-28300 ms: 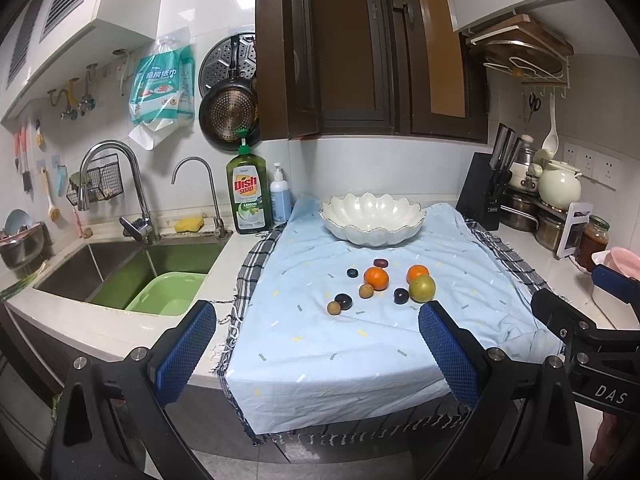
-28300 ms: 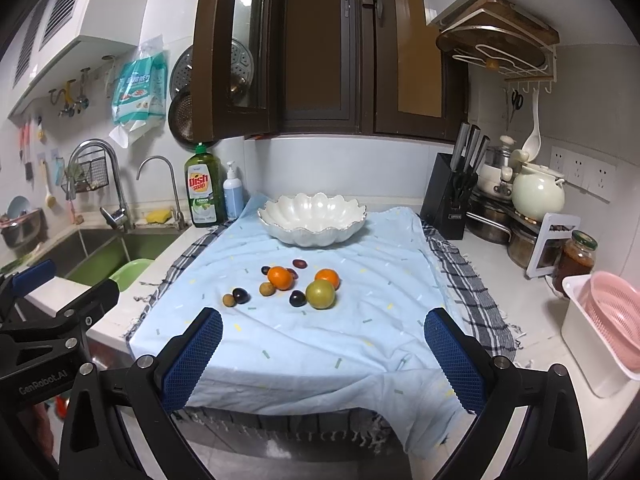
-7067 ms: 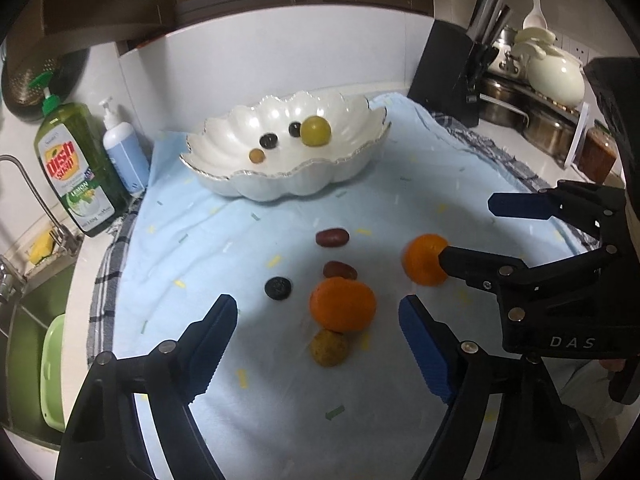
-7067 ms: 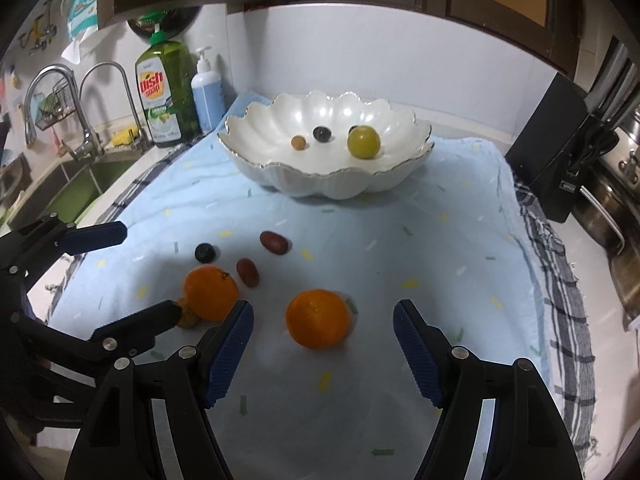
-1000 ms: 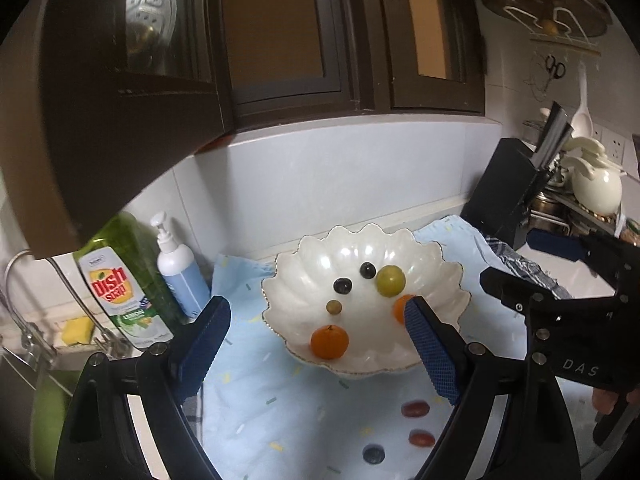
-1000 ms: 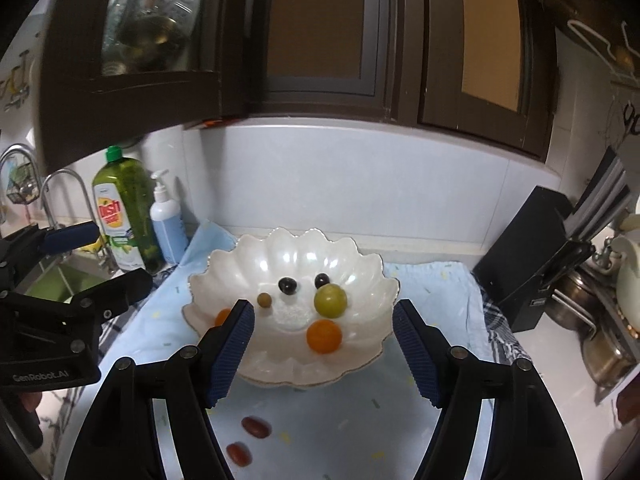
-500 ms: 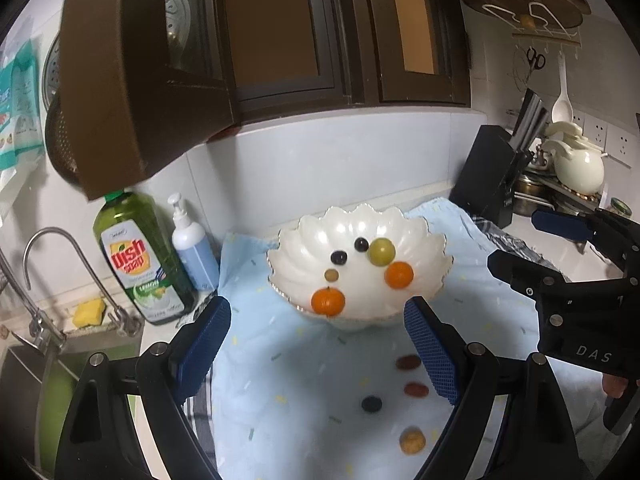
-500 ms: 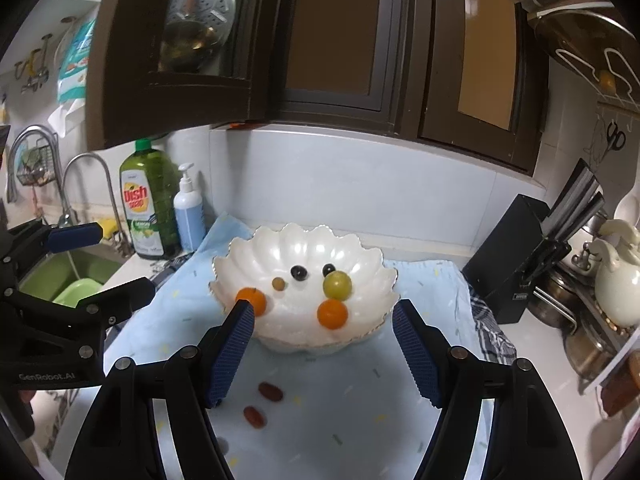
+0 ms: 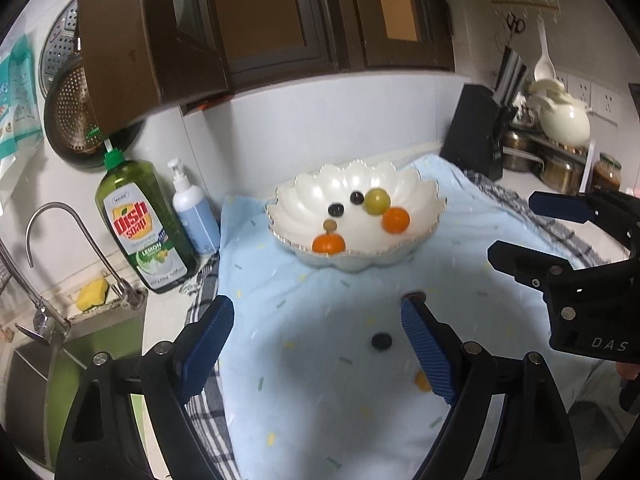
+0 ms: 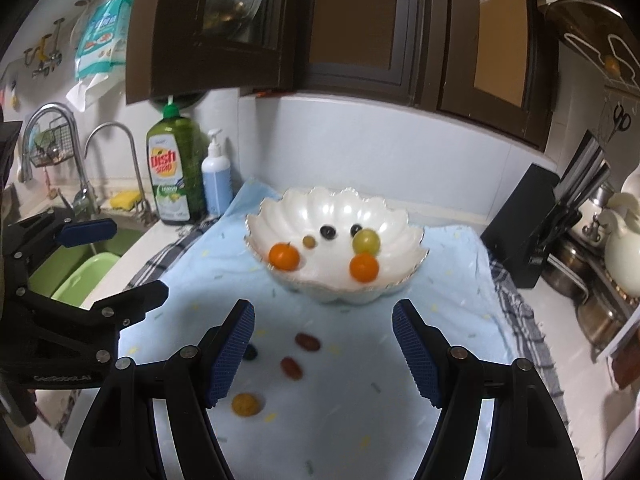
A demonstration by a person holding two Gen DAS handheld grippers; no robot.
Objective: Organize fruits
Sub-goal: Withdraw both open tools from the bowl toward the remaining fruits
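The left gripper [image 9: 318,344] is hanging spread and empty above the cloth's [image 10: 448,304] near edge. The bowl [image 10: 408,240], toward the far edge, is collecting six fruits. The right gripper [image 10: 324,352], likewise spread and empty, is hovering over four leftover fruits: a dark berry [image 10: 251,352], two red ones [image 10: 307,341] and a yellow one [image 10: 245,404].

a home kitchen. at the far left a sink [image 10: 80,268] with two taps [image 10: 116,152], a sponge [image 10: 125,200], dish soap [image 10: 172,172] and a pump bottle [image 10: 217,184]. dark wood cabinets [image 10: 360,32] hang over a white counter [image 9: 520,172]. at the right stand a knife block [image 10: 524,224], pots [image 10: 600,312] and a teapot [image 9: 564,116]. a pan [image 9: 68,116] hangs on the wall.
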